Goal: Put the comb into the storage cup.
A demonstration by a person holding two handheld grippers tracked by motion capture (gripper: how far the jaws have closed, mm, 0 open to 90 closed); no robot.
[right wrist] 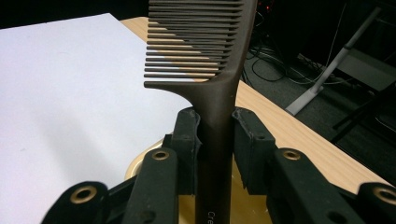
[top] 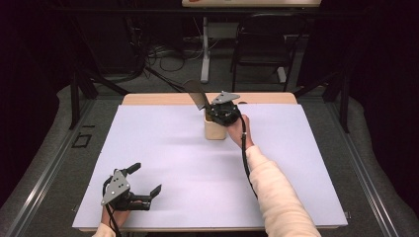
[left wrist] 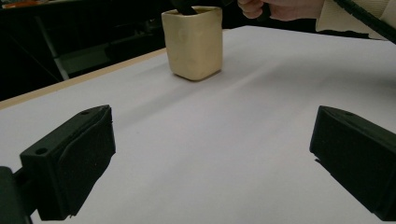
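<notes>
My black two-jaw left tool and right tool: grey three-cornered plates, brass-ringed screw holes, black foam pads, trailing black cables; cream knit sleeve.

Smooth dark plastic comb with a soft shine, matt cream cup like glazed clay, flat white paper-like sheet with no shine, pale wood table edge, black foam-like pads, rough and matt, brass-coloured metal rivets
</notes>
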